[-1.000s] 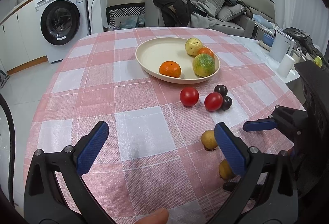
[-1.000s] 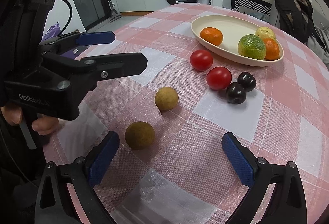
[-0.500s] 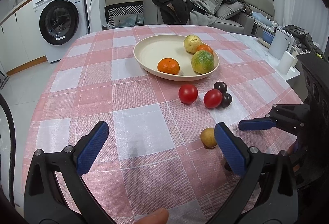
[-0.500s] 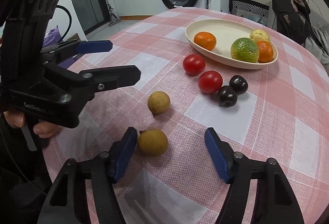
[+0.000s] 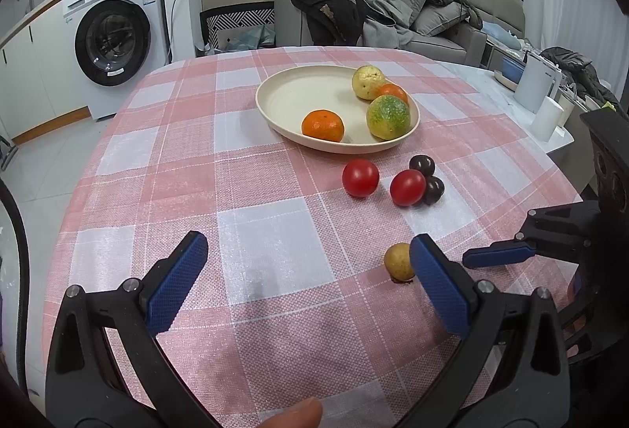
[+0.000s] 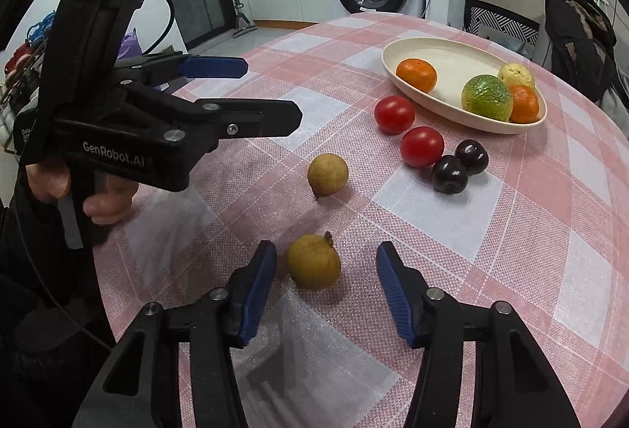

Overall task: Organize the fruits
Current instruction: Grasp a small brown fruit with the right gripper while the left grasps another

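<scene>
- Right hand-held gripper [image 6: 326, 282] is closing around a small round yellow-brown fruit [image 6: 313, 262] on the pink checked tabletop [image 6: 511, 231]; blue pads [image 6: 257, 290] not yet pressing.
- Left hand-held gripper [image 5: 310, 282] hovers wide open, empty.

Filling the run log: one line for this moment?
right gripper: jaws closing around near longan, no grip yet | left gripper: open, idle | plate: four fruits

Washing machine [image 5: 114, 39] by white cabinets; grey sofa [image 5: 428, 19]; tiled floor [image 5: 43, 168].
</scene>
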